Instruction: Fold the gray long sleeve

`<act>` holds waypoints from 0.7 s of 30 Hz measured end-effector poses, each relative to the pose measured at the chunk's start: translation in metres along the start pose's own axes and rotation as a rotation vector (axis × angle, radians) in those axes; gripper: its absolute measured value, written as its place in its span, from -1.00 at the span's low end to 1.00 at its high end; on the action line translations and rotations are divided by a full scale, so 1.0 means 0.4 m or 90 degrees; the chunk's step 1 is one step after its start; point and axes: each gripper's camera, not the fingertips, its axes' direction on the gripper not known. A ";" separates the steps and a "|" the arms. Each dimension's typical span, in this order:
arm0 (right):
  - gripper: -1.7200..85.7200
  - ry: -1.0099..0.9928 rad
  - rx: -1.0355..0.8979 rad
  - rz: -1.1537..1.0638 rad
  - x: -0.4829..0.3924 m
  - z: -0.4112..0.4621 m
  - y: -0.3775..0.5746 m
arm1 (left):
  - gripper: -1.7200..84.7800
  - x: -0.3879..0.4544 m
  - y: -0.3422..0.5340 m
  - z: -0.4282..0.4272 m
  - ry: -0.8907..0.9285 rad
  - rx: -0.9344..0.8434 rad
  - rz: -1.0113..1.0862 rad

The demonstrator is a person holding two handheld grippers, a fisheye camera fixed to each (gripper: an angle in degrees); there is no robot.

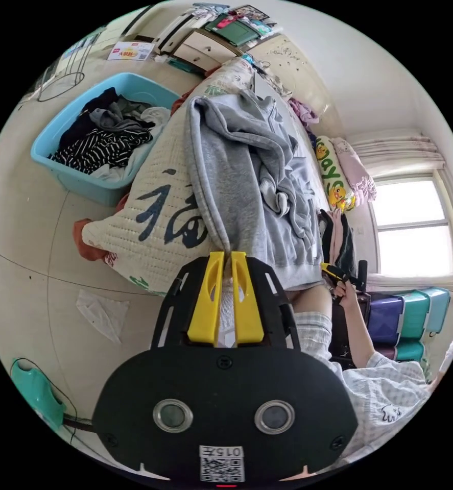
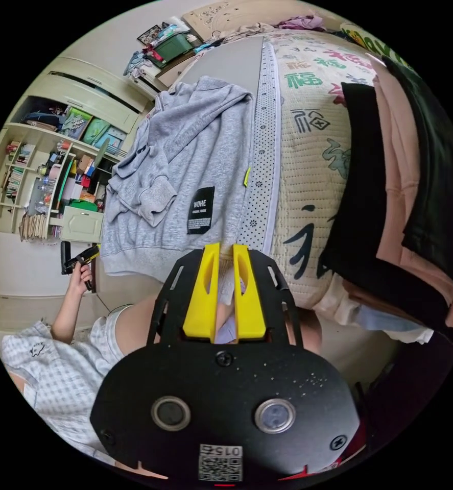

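The gray long sleeve (image 1: 246,173) lies rumpled on the quilted bed cover (image 1: 155,214), with one sleeve bunched on top. My left gripper (image 1: 225,255) is shut on one corner of its ribbed hem at the bed's edge. From the right gripper view, the same gray long sleeve (image 2: 185,153) shows a black patch (image 2: 201,210) near the hem. My right gripper (image 2: 225,249) is shut on the hem below that patch. Each gripper also appears small in the other's view, held in a hand: the right gripper (image 1: 335,271) and the left gripper (image 2: 81,259).
A blue laundry basket (image 1: 47,153) of dark clothes stands on the floor beside the bed. Folded black and pink garments (image 2: 389,204) are stacked on the bed to the right. Coloured storage boxes (image 1: 405,316) stand under the window. Shelves (image 2: 57,178) line the far wall. The person's checked shirt (image 2: 57,357) is close by.
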 end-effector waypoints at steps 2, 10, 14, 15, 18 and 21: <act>-0.85 0.023 0.011 0.005 -0.002 -0.017 0.005 | -0.93 0.025 -0.009 -0.028 -0.029 -0.007 0.021; -0.88 0.130 -0.049 -0.025 -0.014 0.019 -0.009 | -0.93 0.075 0.004 -0.235 -0.072 0.033 0.045; -0.90 0.161 -0.082 -0.066 -0.042 0.024 -0.033 | -0.94 0.096 0.013 -0.470 -0.110 0.127 0.051; -0.90 0.168 -0.095 -0.079 -0.051 0.027 -0.040 | -0.95 0.100 0.013 -0.544 -0.122 0.157 0.050; -0.91 0.188 -0.144 -0.117 -0.072 0.051 -0.051 | -0.95 0.108 0.002 -0.720 -0.145 0.227 0.050; -0.91 0.203 -0.176 -0.141 -0.085 0.075 -0.057 | -0.95 0.109 -0.032 -0.840 -0.155 0.271 0.050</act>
